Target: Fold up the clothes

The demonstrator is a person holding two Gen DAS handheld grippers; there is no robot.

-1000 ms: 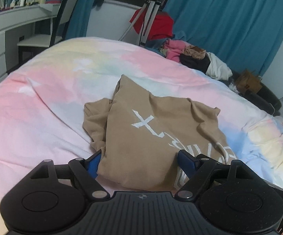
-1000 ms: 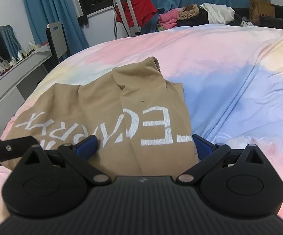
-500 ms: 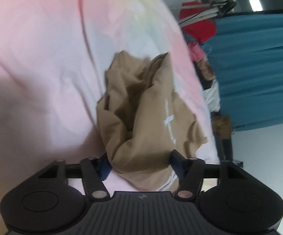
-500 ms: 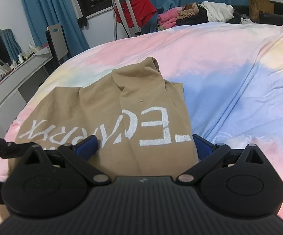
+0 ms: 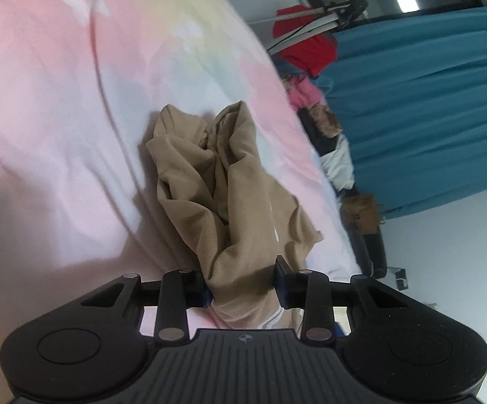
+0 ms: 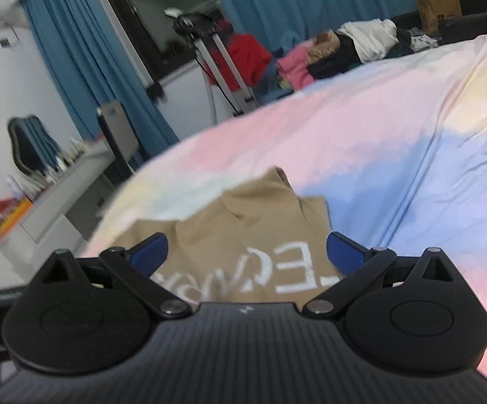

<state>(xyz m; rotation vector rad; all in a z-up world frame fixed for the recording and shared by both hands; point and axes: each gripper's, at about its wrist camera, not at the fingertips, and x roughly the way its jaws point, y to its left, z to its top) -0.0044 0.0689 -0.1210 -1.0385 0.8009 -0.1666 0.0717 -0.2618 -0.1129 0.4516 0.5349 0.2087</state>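
Tan shirt (image 5: 230,208) bunched, white lettering (partly hidden), on pastel bedspread (image 5: 58,118)

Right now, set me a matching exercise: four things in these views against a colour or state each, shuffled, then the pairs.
Things:
1. tan shirt
2. left gripper
3. right gripper
4. curtain

Descriptions:
A. teal, hanging in folds
B. jaws closing on bunched cloth
C. white lettering, lying on the pastel bedspread
D. jaws spread wide, nothing pinched

Pairs: 1-C, 2-B, 3-D, 4-A
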